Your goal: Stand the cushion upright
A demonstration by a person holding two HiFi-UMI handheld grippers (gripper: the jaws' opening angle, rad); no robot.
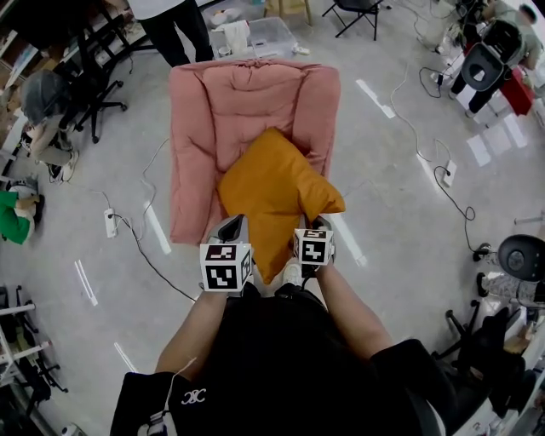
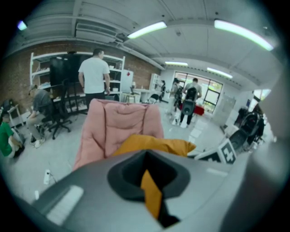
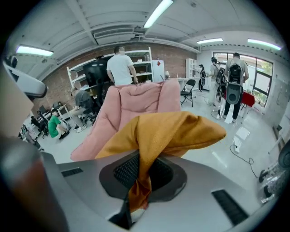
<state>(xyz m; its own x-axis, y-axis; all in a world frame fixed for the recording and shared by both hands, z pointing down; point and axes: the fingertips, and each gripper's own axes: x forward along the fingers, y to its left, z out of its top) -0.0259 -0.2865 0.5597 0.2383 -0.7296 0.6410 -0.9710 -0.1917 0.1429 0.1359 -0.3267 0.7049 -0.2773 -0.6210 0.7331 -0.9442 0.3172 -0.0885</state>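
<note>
An orange cushion (image 1: 272, 192) lies on the seat of a pink padded floor chair (image 1: 247, 102), its near edge lifted off the seat. My left gripper (image 1: 233, 230) is shut on the cushion's near left edge; in the left gripper view a strip of orange fabric (image 2: 152, 197) is pinched between the jaws. My right gripper (image 1: 313, 228) is shut on the near right edge, and the right gripper view shows the cushion (image 3: 176, 131) bunched and hanging from the pinched fold (image 3: 138, 190). The pink chair back (image 2: 122, 124) rises behind it.
A person (image 1: 174, 25) stands behind the chair next to a clear plastic bin (image 1: 260, 36). Seated people and office chairs (image 1: 94, 77) are at the left. A power strip (image 1: 109, 223) and cables (image 1: 426, 145) lie on the grey floor. A black stool (image 1: 521, 255) is at the right.
</note>
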